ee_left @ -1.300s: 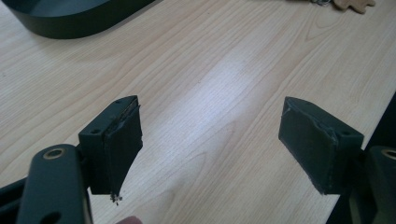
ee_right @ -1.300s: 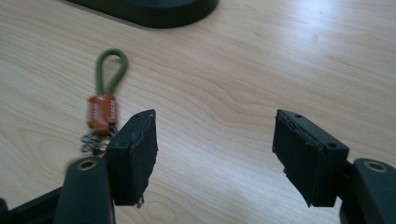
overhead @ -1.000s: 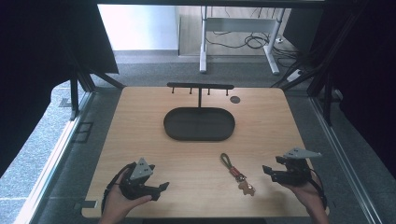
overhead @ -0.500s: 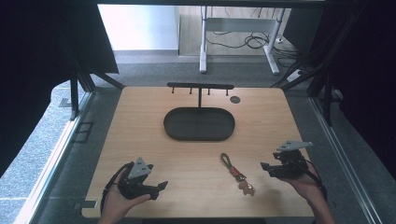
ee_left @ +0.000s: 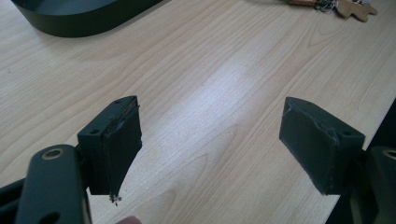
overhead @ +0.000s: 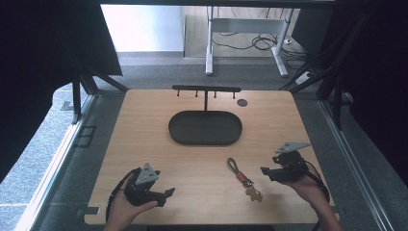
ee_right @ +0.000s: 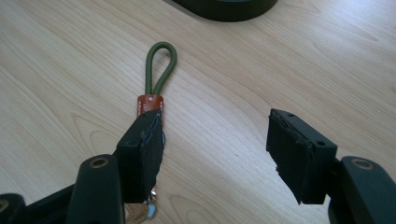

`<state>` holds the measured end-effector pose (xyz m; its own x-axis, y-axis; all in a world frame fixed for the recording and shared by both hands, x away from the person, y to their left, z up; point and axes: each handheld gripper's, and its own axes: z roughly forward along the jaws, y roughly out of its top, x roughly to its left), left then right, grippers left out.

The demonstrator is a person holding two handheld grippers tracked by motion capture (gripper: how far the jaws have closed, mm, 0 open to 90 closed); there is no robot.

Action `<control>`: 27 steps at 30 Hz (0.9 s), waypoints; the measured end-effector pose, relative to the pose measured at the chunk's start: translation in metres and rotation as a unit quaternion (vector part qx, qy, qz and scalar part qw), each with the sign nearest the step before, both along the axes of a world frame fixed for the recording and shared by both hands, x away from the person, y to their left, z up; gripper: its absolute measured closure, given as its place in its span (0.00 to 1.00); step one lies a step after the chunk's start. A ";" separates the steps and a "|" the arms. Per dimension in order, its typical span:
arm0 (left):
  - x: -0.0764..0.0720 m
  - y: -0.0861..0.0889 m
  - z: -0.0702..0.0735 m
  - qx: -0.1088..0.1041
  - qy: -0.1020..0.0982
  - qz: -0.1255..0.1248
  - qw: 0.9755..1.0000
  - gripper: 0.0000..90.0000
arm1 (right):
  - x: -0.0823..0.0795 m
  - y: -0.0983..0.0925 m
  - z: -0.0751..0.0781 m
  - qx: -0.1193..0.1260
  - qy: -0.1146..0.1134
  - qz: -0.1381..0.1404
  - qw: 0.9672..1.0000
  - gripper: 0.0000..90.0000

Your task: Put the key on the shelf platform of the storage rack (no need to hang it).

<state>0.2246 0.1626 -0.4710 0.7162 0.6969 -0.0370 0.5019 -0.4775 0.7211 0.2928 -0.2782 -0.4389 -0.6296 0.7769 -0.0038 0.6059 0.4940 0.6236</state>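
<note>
A keychain (overhead: 244, 179) with a green cord loop (ee_right: 159, 65), a brown leather band and a small tan charm lies on the wooden table (overhead: 144, 130) near the front, right of centre. My right gripper (overhead: 267, 172) is open just to its right, low over the table; in the right gripper view its left jaw covers the keychain's lower part. My left gripper (overhead: 168, 193) is open at the front left over bare wood, with nothing between its jaws (ee_left: 210, 149). The keychain (ee_left: 336, 5) shows far off at the top right of the left gripper view.
A black oval tray (overhead: 205, 128) sits at the table's middle, with a black hook rack (overhead: 206, 89) standing behind it. A small dark disc (overhead: 242, 102) lies at the back right. Beyond the table are grey floor and desk legs.
My right gripper has slid left and a little forward, closer to the keychain. My left gripper has barely shifted.
</note>
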 end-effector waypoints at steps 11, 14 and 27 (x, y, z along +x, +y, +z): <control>0.000 -0.001 -0.001 0.001 0.002 -0.007 1.000 0.24 | 0.006 0.018 -0.003 -0.016 0.013 0.017 1.000 0.45; 0.000 -0.001 0.000 0.000 0.001 -0.007 1.000 0.24 | 0.007 0.021 -0.004 -0.017 0.015 0.021 1.000 0.45; -0.001 0.002 0.000 0.000 -0.001 -0.004 1.000 0.24 | 0.012 0.042 -0.016 -0.028 0.030 0.047 0.998 0.48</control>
<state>0.2236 0.1641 -0.4707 0.7222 0.6908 -0.0355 0.4960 -0.4814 0.7227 0.3044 -0.2367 -0.4545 -0.6997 0.7144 -0.0063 0.5906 0.5834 0.5576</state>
